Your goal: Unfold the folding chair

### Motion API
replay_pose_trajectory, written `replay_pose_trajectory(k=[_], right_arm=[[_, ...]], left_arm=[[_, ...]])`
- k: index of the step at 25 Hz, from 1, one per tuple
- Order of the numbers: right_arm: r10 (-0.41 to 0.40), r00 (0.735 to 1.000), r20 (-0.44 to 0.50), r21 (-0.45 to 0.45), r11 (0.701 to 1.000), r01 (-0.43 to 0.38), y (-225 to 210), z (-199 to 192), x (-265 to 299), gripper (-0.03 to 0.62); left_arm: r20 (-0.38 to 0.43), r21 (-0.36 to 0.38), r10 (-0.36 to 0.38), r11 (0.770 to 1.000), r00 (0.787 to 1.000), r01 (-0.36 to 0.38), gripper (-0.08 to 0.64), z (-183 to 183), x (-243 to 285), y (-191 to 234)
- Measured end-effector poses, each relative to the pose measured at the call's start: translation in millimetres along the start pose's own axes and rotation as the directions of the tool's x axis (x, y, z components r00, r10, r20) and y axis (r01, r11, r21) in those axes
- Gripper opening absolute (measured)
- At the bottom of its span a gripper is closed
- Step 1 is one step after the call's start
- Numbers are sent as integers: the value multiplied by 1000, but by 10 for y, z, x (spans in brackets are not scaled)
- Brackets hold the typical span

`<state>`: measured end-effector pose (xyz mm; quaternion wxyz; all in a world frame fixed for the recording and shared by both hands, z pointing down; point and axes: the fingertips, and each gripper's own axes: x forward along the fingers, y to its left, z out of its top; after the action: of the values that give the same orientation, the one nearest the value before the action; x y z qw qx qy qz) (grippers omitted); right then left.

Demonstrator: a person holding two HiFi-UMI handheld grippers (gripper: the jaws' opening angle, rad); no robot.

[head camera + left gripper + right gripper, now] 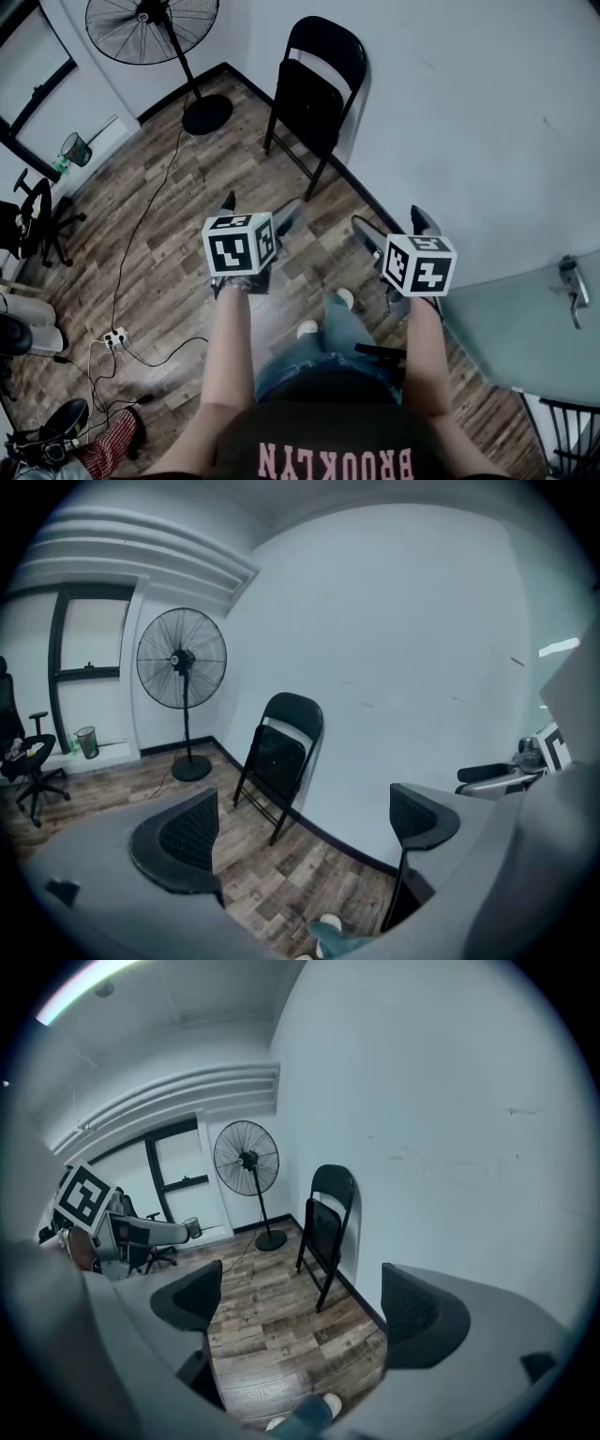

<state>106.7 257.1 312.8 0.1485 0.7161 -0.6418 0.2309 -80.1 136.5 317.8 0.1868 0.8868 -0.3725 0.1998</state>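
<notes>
The left gripper (258, 208) is held out in front of the person with its two jaws spread wide, and in the left gripper view nothing stands between its pads (183, 832); only the wooden floor (281, 874) is seen through the gap. The right gripper (392, 225) is beside it at about the same height, also with the jaws wide apart and with nothing in them, as the right gripper view shows. The two grippers do not touch each other. Under them, the person's shoes (323, 314) stand on the floor. The folding chair (314, 89) is ahead of both grippers and well apart from them. It is black, it is folded flat, and it stands on its legs leaning against the pale wall (469, 112). To the left of the chair, near the same wall, stands a tall black pedestal fan (155, 28), and its cable runs over the floor to a white power strip (115, 337). At the far left is a black office chair (33, 220).
</notes>
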Motion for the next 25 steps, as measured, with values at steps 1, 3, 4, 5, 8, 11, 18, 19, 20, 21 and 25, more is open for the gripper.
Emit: replay_pose_trajectory(k=[1,3,4,5,8,11,18,19,20,21,25], right_arm=[[-8,1000,2,1,1000,8,-48,20,27,531],[-23,1000,4,10,1000,23,-158,82,89,531],[-28,1000,5,15,999,28,-203,126,124,529],[-30,1000,7,17,999,30,-233,173,161,529],[-34,999,3,-2,999,34,-272,263,299,523],[-30,1000,-9,-22,999,30,-354,239,506,511],[19,1000,7,29,999,-19,-735,458,1152,509],[26,1000,8,33,999,-26,-802,531,1260,509],[34,999,9,37,999,-35,-864,603,1367,509],[43,999,10,41,998,-43,-919,672,1472,509],[76,997,2,46,996,-76,-1136,945,1903,509]], left_arm=[[2,-1,-3,1000,1000,3,568,31,35,15],[1,0,-3,1000,1000,3,568,86,108,42],[-1,1,0,1000,1000,0,568,113,143,60],[-5,4,5,1000,1000,-4,568,138,175,85],[-35,13,45,999,998,-44,549,160,274,207],[-56,17,94,996,994,-93,480,145,446,309],[-56,13,99,995,993,-99,480,384,1107,333],[-61,12,93,996,994,-93,481,443,1227,326],[-64,10,88,996,994,-88,494,502,1343,324],[-67,9,86,996,994,-85,513,559,1451,327],[-79,18,105,994,991,-104,559,779,1863,364]])
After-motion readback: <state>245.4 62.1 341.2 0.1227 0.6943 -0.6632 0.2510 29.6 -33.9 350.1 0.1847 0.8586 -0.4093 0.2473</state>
